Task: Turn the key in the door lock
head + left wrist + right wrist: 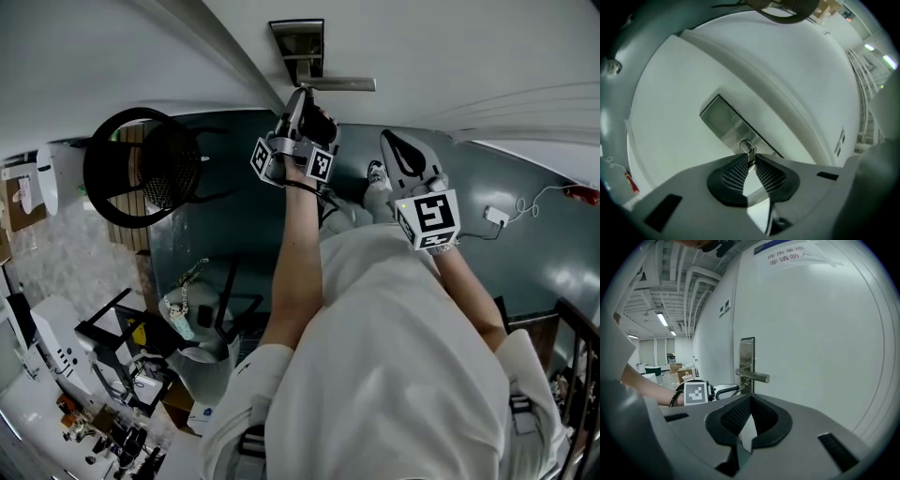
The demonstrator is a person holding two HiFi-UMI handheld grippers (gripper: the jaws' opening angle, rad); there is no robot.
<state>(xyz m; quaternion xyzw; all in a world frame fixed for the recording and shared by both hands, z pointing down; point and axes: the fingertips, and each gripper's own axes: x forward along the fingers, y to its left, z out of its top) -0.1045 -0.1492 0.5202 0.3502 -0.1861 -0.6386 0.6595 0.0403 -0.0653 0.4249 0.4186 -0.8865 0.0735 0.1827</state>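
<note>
Looking down from the head view, the left tongs (300, 97) were up at the lock plate (298, 45) of the white door (450, 56), just under the handle (339, 83). The right tongs (390, 142) hung beside them, clear of the door. In the left gripper view, the key (749, 152) sat in the lock, and the jaw tips were pinched narrowly on it. In the right gripper view, the jaw tips met with nothing between them, facing the door.

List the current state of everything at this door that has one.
Small silver key: seated in the steel lock plate.
Left gripper: shut on the key.
Right gripper: shut, empty, clear of the door.
Steel lever handle: level, untouched.
White door: appears closed.
</note>
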